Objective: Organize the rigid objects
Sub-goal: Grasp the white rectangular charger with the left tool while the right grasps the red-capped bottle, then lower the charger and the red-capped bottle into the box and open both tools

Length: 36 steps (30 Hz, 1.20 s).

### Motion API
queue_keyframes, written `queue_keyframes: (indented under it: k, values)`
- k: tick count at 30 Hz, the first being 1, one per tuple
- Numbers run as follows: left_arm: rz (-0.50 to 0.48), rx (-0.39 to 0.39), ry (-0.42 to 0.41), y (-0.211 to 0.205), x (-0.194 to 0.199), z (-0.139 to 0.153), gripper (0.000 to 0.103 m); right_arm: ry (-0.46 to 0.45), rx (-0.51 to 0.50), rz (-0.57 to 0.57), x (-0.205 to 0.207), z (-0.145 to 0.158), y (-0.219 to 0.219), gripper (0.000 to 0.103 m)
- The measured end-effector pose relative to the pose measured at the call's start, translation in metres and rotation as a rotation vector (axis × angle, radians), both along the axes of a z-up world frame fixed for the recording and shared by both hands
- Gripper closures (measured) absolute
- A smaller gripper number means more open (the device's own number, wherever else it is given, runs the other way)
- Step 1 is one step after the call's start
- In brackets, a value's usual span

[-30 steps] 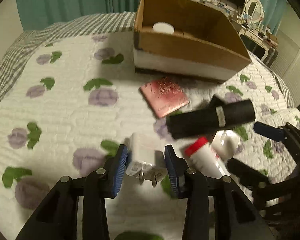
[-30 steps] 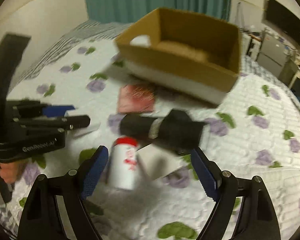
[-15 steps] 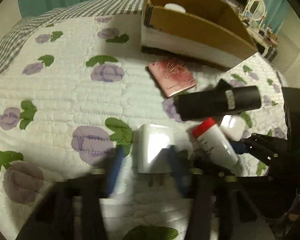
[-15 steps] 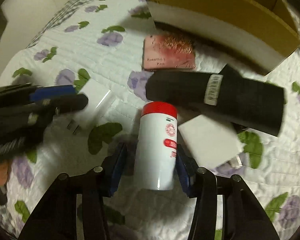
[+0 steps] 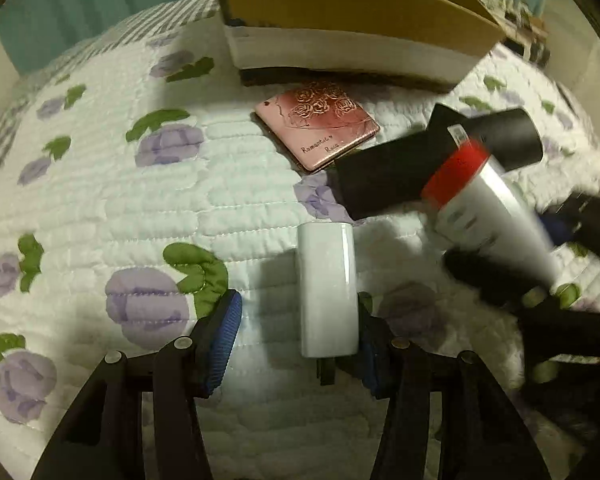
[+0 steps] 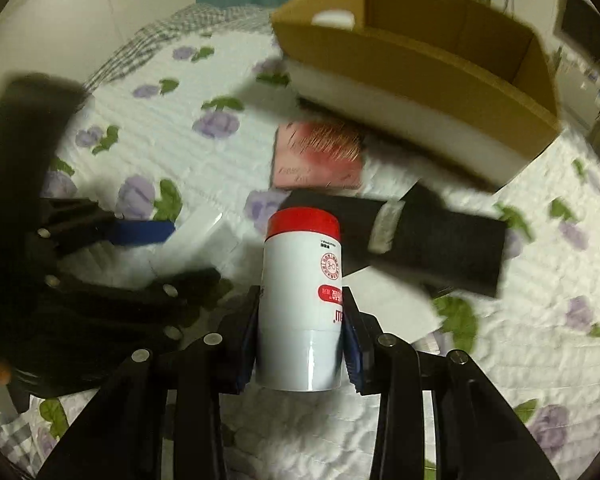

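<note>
Big white quilted bed cover with purple flowers (image 5: 100, 200) has loads of free room on its left side. Open brown cardboard box (image 6: 440, 68) sits at the far edge, with a pink rose-embossed flat case (image 5: 318, 124) just in front and a black cylinder (image 6: 400, 240) beside that. Right hand-held gripper (image 6: 300, 340) has just closed onto the white bottle with a red cap (image 6: 302, 300). Left hand-held gripper (image 5: 296, 336) has been narrowing around the white wall charger (image 5: 326, 288): one pad touching, the other apart.

Home bedroom: quilted floral bedspread (image 5: 100, 208), teal curtains (image 5: 100, 4).
</note>
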<state>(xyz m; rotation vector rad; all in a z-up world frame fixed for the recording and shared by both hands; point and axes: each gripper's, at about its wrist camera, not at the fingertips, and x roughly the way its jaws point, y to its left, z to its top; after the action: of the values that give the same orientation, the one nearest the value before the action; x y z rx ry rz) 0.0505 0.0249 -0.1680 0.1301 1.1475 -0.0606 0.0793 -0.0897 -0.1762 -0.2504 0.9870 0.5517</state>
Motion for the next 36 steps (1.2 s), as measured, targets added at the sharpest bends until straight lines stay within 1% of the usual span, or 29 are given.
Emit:
queue_keyframes:
  k: [1, 2, 6, 8, 12, 15, 20, 22, 24, 26, 28, 30, 36]
  values:
    - [-0.012, -0.005, -0.002, -0.002, -0.001, 0.001, 0.076, -0.017, 0.003, -0.005, 0.0, 0.006, -0.003, 0.067]
    - [-0.014, -0.005, -0.005, -0.003, -0.002, 0.003, 0.081, -0.033, 0.012, -0.015, 0.0, 0.011, -0.007, 0.067]
    - [0.005, -0.013, -0.052, 0.0, -0.006, 0.019, 0.081, -0.077, 0.048, -0.05, 0.004, 0.031, -0.018, 0.067]
    - [0.007, -0.032, -0.093, 0.003, -0.009, 0.034, 0.081, -0.095, 0.06, -0.066, 0.006, 0.041, -0.025, 0.067]
    - [-0.006, -0.037, -0.157, 0.0, -0.003, 0.065, 0.081, -0.133, 0.074, -0.087, 0.015, 0.063, -0.035, 0.067]
    - [-0.021, -0.046, -0.216, -0.005, 0.01, 0.093, 0.081, -0.177, 0.082, -0.101, 0.025, 0.089, -0.045, 0.067]
    - [-0.045, -0.06, -0.314, -0.02, 0.045, 0.139, 0.081, -0.291, 0.072, -0.122, 0.056, 0.141, -0.05, 0.067]
    - [-0.05, -0.062, -0.343, -0.023, 0.061, 0.151, 0.081, -0.34, 0.064, -0.126, 0.071, 0.161, -0.05, 0.067]
    - [-0.059, -0.066, -0.365, -0.028, 0.082, 0.161, 0.081, -0.37, 0.077, -0.135, 0.084, 0.173, -0.051, 0.067]
    - [-0.069, -0.062, -0.366, -0.035, 0.099, 0.163, 0.081, -0.387, 0.09, -0.147, 0.097, 0.177, -0.054, 0.067]
    - [-0.085, -0.047, -0.366, -0.043, 0.117, 0.16, 0.081, -0.385, 0.106, -0.157, 0.107, 0.174, -0.058, 0.067]
    - [-0.095, -0.033, -0.357, -0.051, 0.137, 0.154, 0.081, -0.365, 0.113, -0.169, 0.117, 0.163, -0.063, 0.067]
    - [-0.105, -0.016, -0.331, -0.065, 0.172, 0.129, 0.081, -0.308, 0.115, -0.197, 0.141, 0.136, -0.074, 0.067]
